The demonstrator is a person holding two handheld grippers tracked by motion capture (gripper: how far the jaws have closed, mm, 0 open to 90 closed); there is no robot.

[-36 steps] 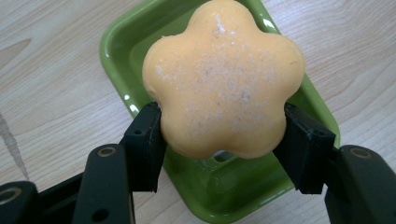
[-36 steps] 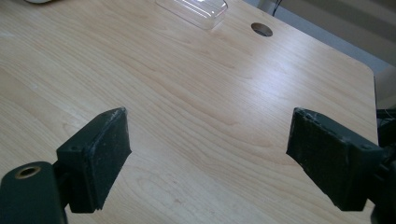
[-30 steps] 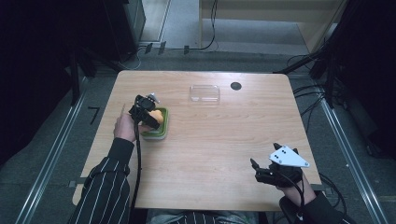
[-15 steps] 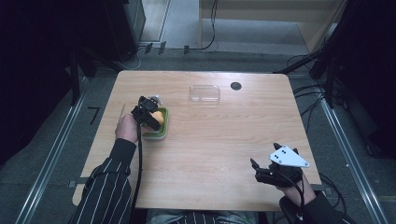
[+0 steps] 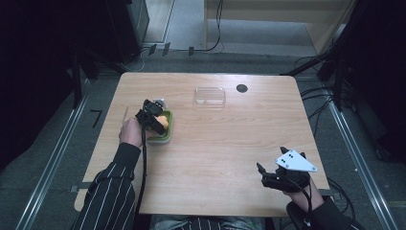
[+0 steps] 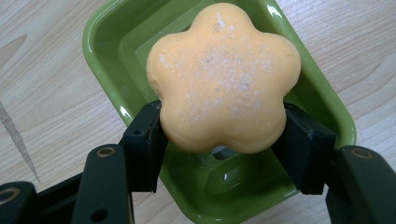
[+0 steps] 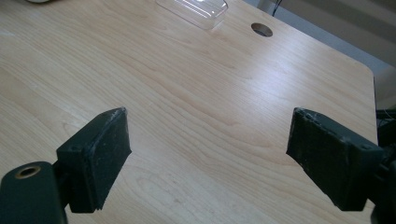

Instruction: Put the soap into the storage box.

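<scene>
An orange flower-shaped soap [image 6: 224,77] is clamped between the jaws of my left gripper [image 6: 219,140], just above a green soap dish [image 6: 322,116]. In the high view the left gripper [image 5: 152,116] hangs over the green dish [image 5: 163,137] at the table's left side, with the orange soap [image 5: 163,121] showing beside it. My right gripper [image 7: 208,158] stands open over bare wood, nothing between its pads. In the high view that gripper [image 5: 268,176] rests near the table's front right edge.
A clear plastic lid [image 5: 209,95] lies at the back middle of the table, with a round cable hole [image 5: 242,88] to its right. The same lid [image 7: 194,9] and hole [image 7: 261,29] appear far ahead of the right gripper. Black cables trail off both grippers.
The left gripper with the soap has shifted slightly toward the person over the dish. The right gripper has stayed in place.
</scene>
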